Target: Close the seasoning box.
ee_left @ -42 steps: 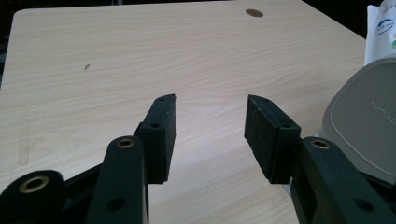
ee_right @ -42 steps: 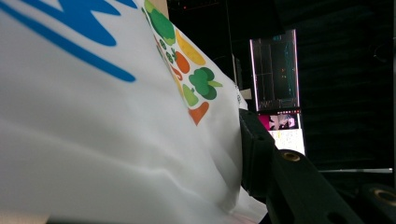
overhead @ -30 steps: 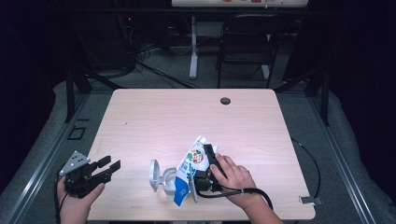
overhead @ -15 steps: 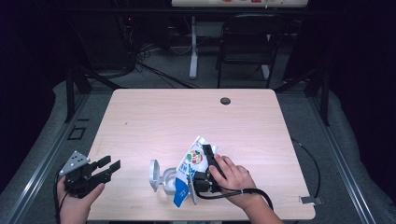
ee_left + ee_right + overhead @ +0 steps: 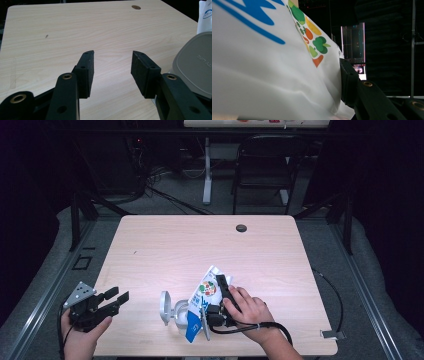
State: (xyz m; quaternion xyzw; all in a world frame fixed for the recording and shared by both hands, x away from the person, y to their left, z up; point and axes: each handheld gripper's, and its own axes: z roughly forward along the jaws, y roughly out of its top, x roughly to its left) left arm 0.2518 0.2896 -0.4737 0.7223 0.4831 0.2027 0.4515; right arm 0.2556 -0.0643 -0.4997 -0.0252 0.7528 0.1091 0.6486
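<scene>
**Inspector:** Where is the work standing?

**Assessor:** The right tool (image 5: pixel 216 296) is gripping a white printed pouch (image 5: pixel 206 290) near the front edge of the table (image 5: pixel 200 245). The pouch is leaning over an open grey container (image 5: pixel 179 312), whose hinged lid (image 5: pixel 164 307) is standing up on its left. I am judging that the pouch is being emptied or fitted into the container; whether anything is coming out, the pictures are not showing. The lid is not yet shut, so closing is remaining.

**Inspector:** And the tools themselves?

**Assessor:** In the right gripper view one black pad (image 5: pixel 348 82) is pressing against the pouch film (image 5: pixel 262 70); the other jaw is lying hidden behind it. The left tool (image 5: pixel 114 299) is hovering at the table's front-left corner, well apart from the pouch. Its jaws are standing wide with nothing between them, bare wood showing through the gap, and the grey lid (image 5: pixel 195 65) is sitting just to its right.
</scene>
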